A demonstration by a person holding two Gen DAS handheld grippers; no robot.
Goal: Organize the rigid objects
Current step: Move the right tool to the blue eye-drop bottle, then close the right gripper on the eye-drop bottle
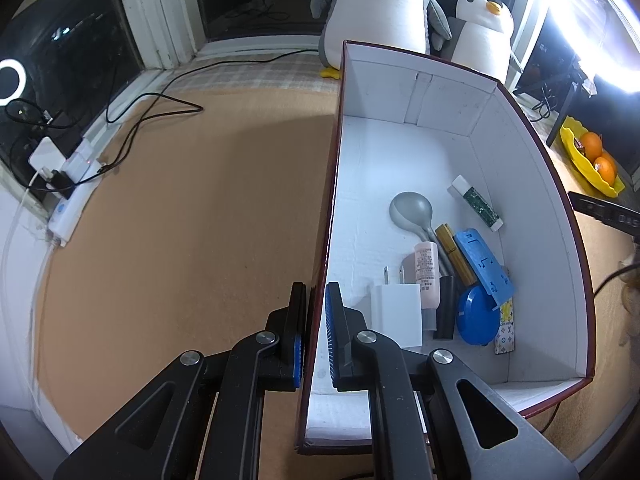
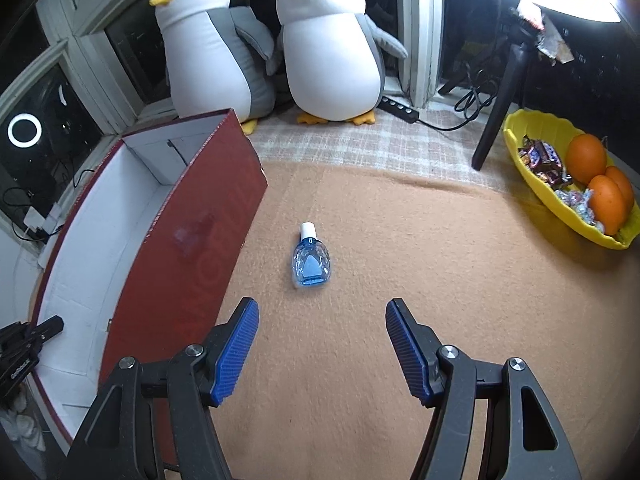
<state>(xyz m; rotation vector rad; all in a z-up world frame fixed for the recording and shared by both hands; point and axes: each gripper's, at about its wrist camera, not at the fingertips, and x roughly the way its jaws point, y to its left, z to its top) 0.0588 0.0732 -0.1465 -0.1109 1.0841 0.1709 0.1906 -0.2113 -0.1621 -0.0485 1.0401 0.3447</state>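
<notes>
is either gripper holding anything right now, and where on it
The left gripper is clamped on the box by its near side wall, at the rim. The right gripper is open and empty, short of the blue bottle.

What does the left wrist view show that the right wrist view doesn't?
Only the left wrist view: the box's contents, a grey spoon, white charger, pink bottle and blue lid, plus the left hand-held gripper shut on the box wall.

Only the right wrist view: a small blue bottle lying on the tan blanket, ahead of the open right hand-held gripper.

Both: the red box, two plush penguins, and the yellow tray with oranges.
</notes>
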